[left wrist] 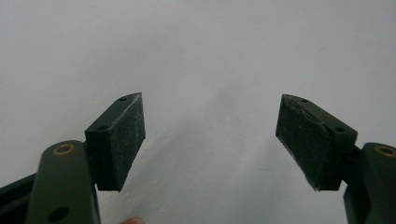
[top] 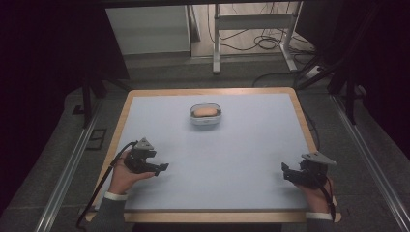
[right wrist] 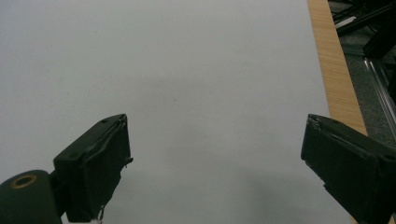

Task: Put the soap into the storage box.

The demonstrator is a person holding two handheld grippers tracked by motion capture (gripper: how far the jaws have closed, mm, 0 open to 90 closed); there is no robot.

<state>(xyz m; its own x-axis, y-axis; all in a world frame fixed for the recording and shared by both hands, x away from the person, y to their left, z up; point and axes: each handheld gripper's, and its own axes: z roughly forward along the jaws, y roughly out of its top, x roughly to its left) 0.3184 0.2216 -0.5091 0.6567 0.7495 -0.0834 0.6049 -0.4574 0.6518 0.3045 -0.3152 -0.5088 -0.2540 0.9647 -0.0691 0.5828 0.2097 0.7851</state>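
A small clear oval container [top: 206, 115] with a tan, bread-like item [top: 205, 112] inside sits at the far middle of the pale blue mat [top: 217, 159]. My left gripper [top: 163, 168] rests low over the mat's near left, held in a hand, well short of the container. In the left gripper view its jaws [left wrist: 210, 140] stand apart with bare mat between the pads. My right gripper [top: 284, 170] sits at the near right, also held in a hand. Its jaws [right wrist: 215, 172] are wide apart over bare mat with nothing between them.
The mat lies on a wooden-edged table [top: 121, 116]; the wood rim [right wrist: 334, 60] runs close to the right gripper. Beyond the far edge stand a white panel [top: 150, 29], a metal frame [top: 251, 34] and floor cables. Metal rails [top: 67, 169] flank the table.
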